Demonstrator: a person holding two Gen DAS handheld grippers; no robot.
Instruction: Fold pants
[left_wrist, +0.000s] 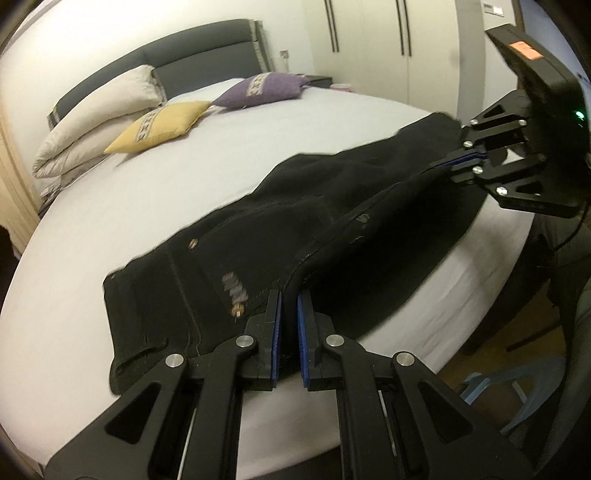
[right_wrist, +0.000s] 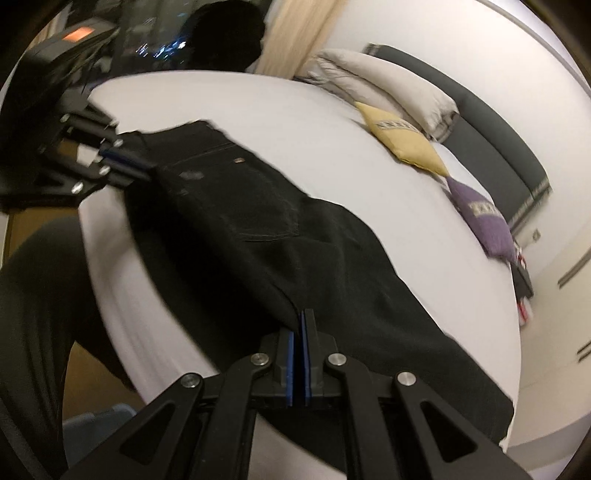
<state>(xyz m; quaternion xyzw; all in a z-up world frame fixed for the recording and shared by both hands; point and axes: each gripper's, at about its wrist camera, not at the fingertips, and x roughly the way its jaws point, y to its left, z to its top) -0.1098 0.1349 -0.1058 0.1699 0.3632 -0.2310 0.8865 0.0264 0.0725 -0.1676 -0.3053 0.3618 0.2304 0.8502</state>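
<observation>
Black pants (left_wrist: 277, 229) lie lengthwise on the white bed (left_wrist: 147, 206), near its front edge, with the waist and a pocket to the left. My left gripper (left_wrist: 289, 295) is shut on the pants' near edge by the waist. My right gripper (left_wrist: 443, 164) is shut on the same edge further along the leg. That edge is raised and stretched between them. In the right wrist view, the right gripper (right_wrist: 300, 314) pinches the pants (right_wrist: 258, 221), and the left gripper (right_wrist: 147, 168) grips at the upper left.
A yellow cushion (left_wrist: 162, 125), a purple cushion (left_wrist: 262, 90) and a folded white duvet (left_wrist: 99, 110) sit by the grey headboard (left_wrist: 207, 48). A wardrobe (left_wrist: 369, 44) stands behind. A blue stool (left_wrist: 491, 387) is on the floor. A person's dark-clothed leg (right_wrist: 33, 295) is beside the bed.
</observation>
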